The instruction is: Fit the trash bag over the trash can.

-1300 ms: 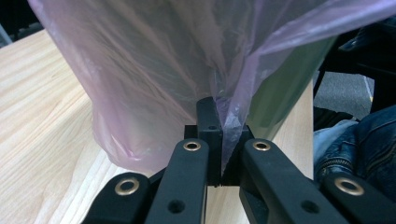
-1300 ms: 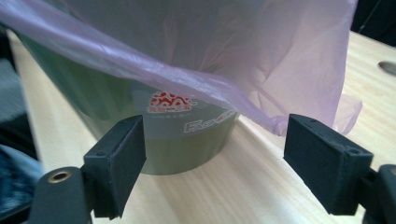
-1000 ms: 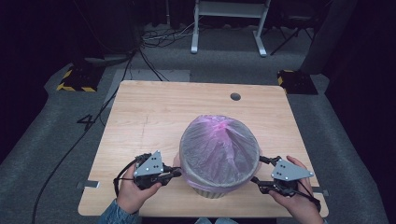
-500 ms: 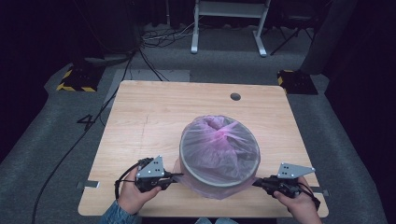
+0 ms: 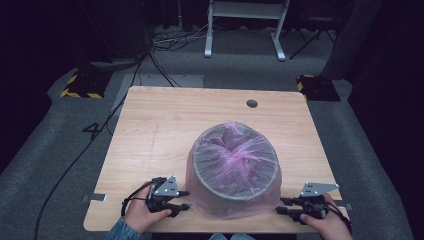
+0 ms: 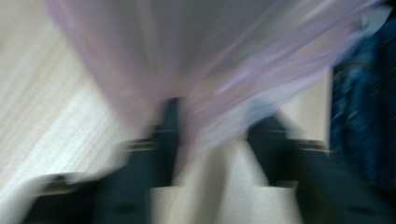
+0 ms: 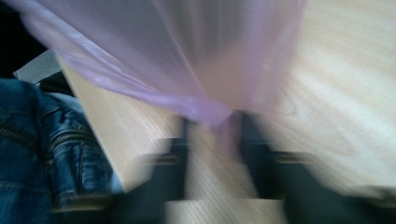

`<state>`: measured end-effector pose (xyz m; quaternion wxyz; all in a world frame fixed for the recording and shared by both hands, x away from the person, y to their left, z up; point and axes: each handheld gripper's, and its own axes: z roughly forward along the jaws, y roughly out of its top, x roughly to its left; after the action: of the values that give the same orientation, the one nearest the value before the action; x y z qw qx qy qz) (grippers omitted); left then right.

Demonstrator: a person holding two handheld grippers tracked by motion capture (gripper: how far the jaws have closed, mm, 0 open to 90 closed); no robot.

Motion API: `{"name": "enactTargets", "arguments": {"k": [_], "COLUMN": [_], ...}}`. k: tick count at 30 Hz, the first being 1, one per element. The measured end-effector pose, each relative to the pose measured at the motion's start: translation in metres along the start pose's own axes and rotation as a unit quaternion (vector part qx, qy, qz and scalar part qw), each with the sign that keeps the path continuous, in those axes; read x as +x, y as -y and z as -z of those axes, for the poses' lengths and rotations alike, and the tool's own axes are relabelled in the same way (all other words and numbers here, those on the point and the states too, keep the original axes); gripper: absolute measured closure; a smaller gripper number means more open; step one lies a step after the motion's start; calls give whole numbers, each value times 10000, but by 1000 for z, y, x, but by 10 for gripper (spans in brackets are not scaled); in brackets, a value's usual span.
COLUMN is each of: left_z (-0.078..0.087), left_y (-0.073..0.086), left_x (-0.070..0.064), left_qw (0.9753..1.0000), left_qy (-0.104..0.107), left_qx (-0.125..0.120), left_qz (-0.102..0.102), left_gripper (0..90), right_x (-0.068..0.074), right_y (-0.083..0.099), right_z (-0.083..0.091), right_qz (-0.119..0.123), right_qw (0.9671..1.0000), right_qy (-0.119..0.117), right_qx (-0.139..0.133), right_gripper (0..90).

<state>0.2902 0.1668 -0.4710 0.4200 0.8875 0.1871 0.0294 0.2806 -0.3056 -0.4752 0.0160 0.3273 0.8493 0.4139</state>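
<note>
On the near half of the table (image 5: pixel 165 125), seen from above, a grey bin (image 5: pixel 235 162) stands wrapped in a purple bag (image 5: pixel 235 207). The left gripper (image 5: pixel 183 200) and right gripper (image 5: pixel 280 209) flank the bin at the bag's skirt.

The blurred left gripper view shows jaws apart, bag film (image 6: pixel 196 70) against one jaw; grip unclear.

In the right gripper view, narrowly parted jaws have film (image 7: pixel 219 116) gathered between them; whether they pinch it, I cannot tell.

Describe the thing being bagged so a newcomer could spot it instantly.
On the light wooden table, look near the front edge, between the left gripper and the right gripper. There stands a round grey bin draped in a translucent pink plastic bag. It is the table's one tall object, and both grippers meet the bag's hem.
</note>
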Motion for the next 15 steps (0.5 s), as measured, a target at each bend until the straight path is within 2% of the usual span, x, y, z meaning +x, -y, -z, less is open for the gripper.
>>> {"name": "enactTargets", "arguments": {"k": [1,2,4,5,7,8,9,11,13,15], "left_z": [9,14,28,34,39,39,38,33,25,17], "left_y": [0,0,-1,-4,-10,-15,-20,-29,-38,-46], "left_x": [-2,-3,-6,-9,-11,-11,-10,-8,-6,-5], "left_qw": [9998,9995,9985,9975,9955,9945,9940,9935,9934,9938], "left_qy": [18,-11,-222,-405,-629,-687,-682,-624,-630,-667], "left_qx": [-207,-306,-492,-569,-709,-795,-854,-952,-951,-877], "left_qz": [53,57,80,62,61,48,17,5,-75,-177], "left_gripper": [454,388,282,266,186,150,164,157,158,158], "right_x": [2,5,10,12,19,22,25,28,28,27], "right_y": [0,0,-1,-2,-8,-13,-20,-32,-47,-56], "right_z": [5,11,22,26,31,31,30,25,18,12], "right_qz": [118,257,401,439,532,581,680,832,1031,1186], "right_qw": [9999,9996,9990,9986,9966,9952,9926,9891,9864,9856], "right_qy": [-26,-58,-39,30,222,270,287,306,345,303], "right_qx": [-67,-113,-201,-306,-590,-743,-960,-1180,-1237,-1167], "right_gripper": [325,250,209,196,160,160,161,160,160,171]}}
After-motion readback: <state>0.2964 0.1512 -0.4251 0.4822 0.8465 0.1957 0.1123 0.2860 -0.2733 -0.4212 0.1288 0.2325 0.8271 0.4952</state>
